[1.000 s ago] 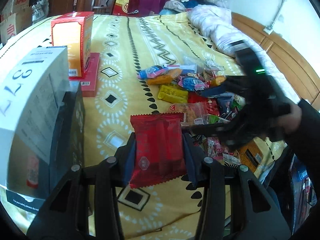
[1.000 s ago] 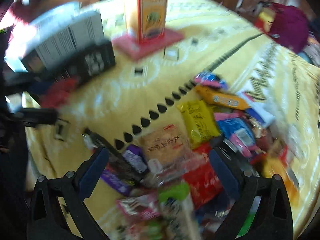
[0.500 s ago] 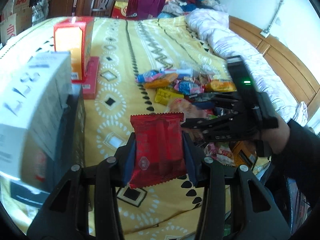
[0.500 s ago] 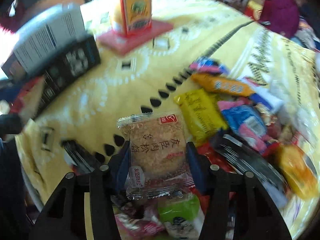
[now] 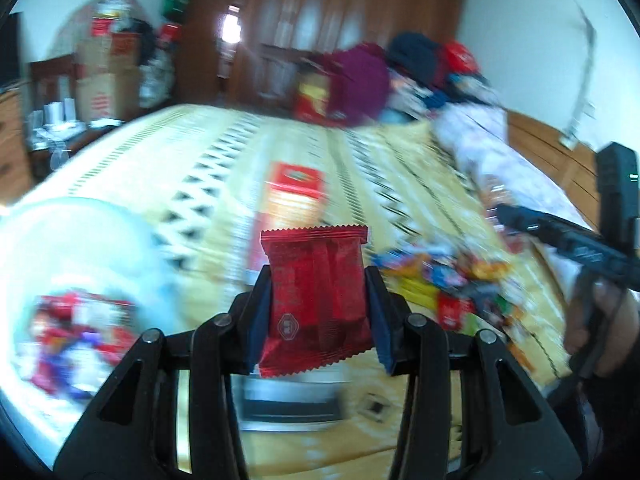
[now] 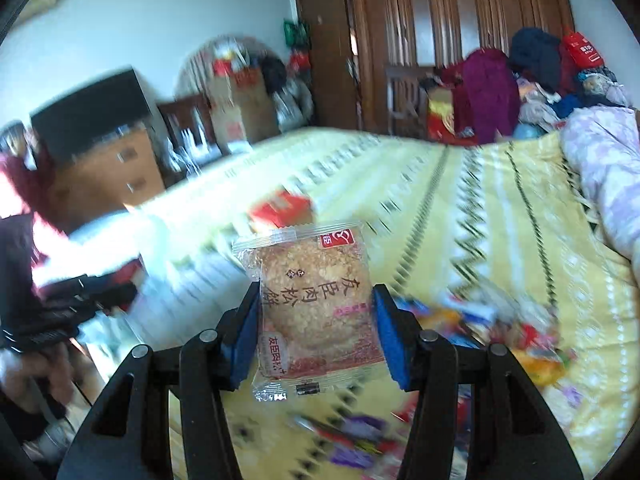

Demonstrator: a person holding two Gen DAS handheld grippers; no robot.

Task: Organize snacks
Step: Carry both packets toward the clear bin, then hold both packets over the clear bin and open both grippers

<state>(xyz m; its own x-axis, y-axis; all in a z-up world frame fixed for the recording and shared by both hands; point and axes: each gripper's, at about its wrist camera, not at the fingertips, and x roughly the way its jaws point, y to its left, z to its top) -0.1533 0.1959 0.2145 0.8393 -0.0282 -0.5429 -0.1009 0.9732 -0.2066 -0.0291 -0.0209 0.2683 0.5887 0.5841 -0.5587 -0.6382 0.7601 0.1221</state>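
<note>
My left gripper [image 5: 320,280] is shut on a red foil snack packet [image 5: 316,312], held upright above the yellow bedspread [image 5: 360,168]. The right gripper [image 6: 317,294] is shut on a clear packet with a brown round pastry [image 6: 320,304], lifted off the bed. The loose snack pile [image 5: 448,276] lies on the bed to the right of the red packet, and shows low right [image 6: 500,320] in the right wrist view. In the left wrist view the right gripper's body [image 5: 560,236] and the hand [image 5: 600,320] holding it sit at the right edge.
A red and orange box [image 5: 294,196] stands mid-bed. A blurred white box [image 5: 76,248] fills the left. A pale quilt [image 6: 600,184] lies along the right side. A clothes heap [image 6: 492,92] and a wooden wardrobe [image 6: 460,20] stand behind the bed.
The right gripper closed on the pastry packet and lifted it from the pile. Both grippers rose and tipped upward, bringing the far wall into view. The left still holds the red packet.
</note>
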